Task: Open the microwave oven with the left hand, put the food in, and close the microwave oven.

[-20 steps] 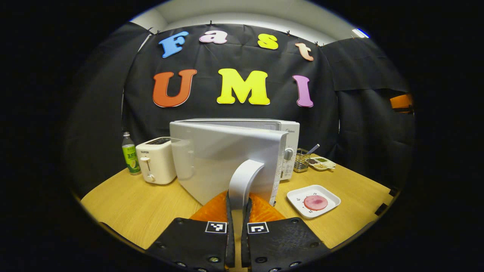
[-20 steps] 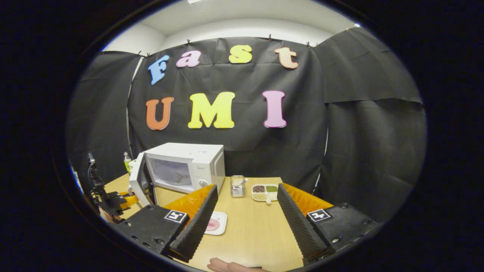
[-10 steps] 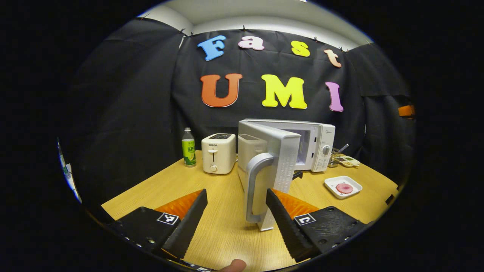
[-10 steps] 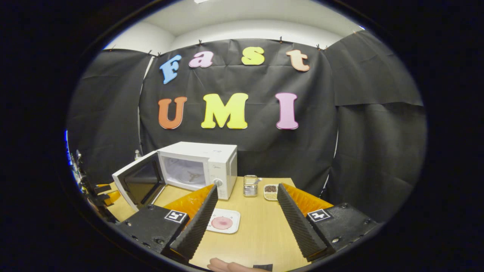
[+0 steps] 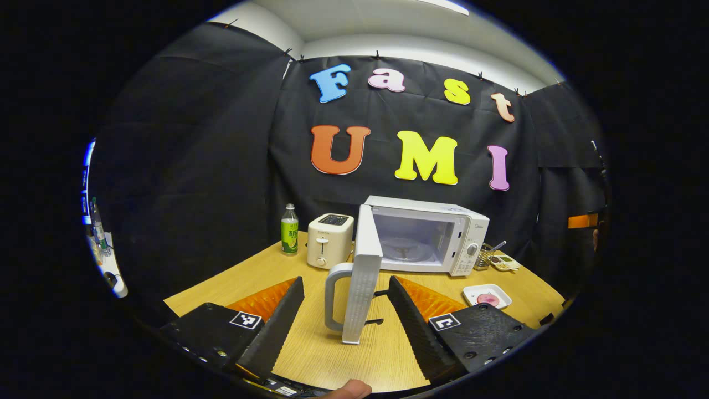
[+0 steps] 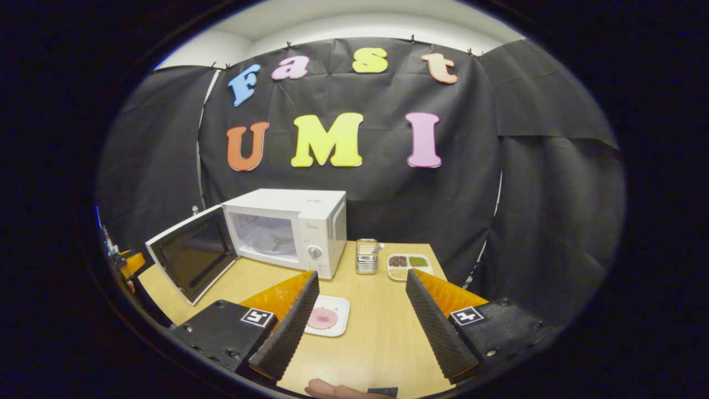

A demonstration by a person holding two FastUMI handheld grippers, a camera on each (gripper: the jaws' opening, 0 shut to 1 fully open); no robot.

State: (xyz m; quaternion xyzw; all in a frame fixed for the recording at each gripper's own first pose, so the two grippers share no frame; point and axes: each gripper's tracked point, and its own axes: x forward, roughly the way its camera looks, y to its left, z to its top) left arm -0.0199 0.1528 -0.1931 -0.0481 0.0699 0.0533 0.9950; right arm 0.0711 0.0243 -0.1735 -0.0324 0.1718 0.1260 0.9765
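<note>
- Two grippers, fingers spread: left gripper [image 5: 344,324] has just released the door handle [image 5: 330,296]
- Microwave [image 6: 288,230] open; food plate [image 6: 327,321] on table at right gripper's [image 6: 357,321] 11 o'clock, next

Glossy white microwave [image 6: 288,227], matt wood-look table [image 6: 376,332], perhaps laminate.

right gripper [image 6: 360,316] jaws spread wide, holding nothing, above the table [image 6: 382,338]. microwave [image 6: 288,230] door [image 6: 191,260] swung fully open. white plate [image 6: 328,322] with pink food [image 6: 319,318] lies just beside the left finger.
</note>
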